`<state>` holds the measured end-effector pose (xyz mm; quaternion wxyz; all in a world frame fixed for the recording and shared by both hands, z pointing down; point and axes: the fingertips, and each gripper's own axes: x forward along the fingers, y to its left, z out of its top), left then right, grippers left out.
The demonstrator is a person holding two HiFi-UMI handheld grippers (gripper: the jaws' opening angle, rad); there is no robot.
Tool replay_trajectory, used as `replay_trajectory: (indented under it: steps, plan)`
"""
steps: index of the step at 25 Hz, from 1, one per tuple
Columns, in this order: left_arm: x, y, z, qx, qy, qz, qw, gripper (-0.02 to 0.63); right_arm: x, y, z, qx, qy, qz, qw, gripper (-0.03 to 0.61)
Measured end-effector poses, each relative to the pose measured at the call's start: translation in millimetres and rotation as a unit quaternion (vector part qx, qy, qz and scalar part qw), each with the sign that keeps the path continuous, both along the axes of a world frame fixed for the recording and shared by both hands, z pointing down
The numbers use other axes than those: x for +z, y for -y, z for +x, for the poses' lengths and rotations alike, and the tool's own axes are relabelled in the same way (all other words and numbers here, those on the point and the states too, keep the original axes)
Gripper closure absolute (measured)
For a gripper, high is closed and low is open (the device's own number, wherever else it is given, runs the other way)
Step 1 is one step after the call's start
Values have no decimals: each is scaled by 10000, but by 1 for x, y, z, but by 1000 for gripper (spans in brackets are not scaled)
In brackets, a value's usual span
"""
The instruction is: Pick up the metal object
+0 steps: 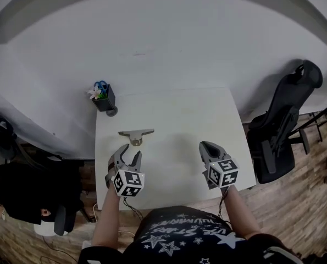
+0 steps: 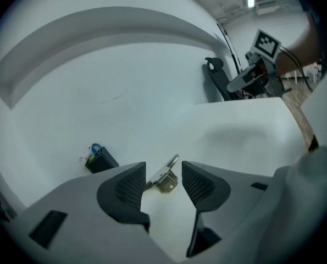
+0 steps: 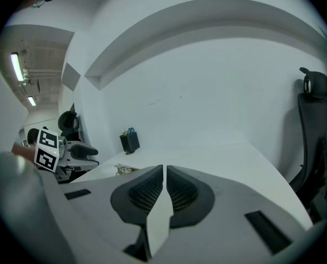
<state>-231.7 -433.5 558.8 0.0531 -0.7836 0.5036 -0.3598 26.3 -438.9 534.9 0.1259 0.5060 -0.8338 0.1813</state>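
The metal object (image 1: 136,134) lies flat on the white table (image 1: 185,114), on its left half and about midway between the near and far edges. Its long bar runs left to right across the head view, with a short tab pointing back toward the person.

The left gripper (image 1: 129,154) is just short of it on the near side, jaws apart and holding nothing. In the left gripper view the piece shows through the gap between the jaws, a little beyond the tips and lying slantwise to them, not yet between the pads. A short push forward and down looks like what the grasp needs.

The right gripper (image 1: 206,147) is well off to the right, jaws closed and empty. A black pen holder (image 1: 104,98) stands at the far left corner, clear of the approach.
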Motion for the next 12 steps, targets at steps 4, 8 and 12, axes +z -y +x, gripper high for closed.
replay_trajectory:
  steps: [4,8,12]
  plan:
    - [12,22,-6,319,1059,344,9933,383,3,13,-2,72,-38,-35,10000,528]
    - [31,38,-7,599,1581,375,9849,380,7,28,-4,119,-91,-88,9998,528]
    - [46,50,-6,770,1914,363,9778,377,12,38,-6,153,-132,-162,9997,528]
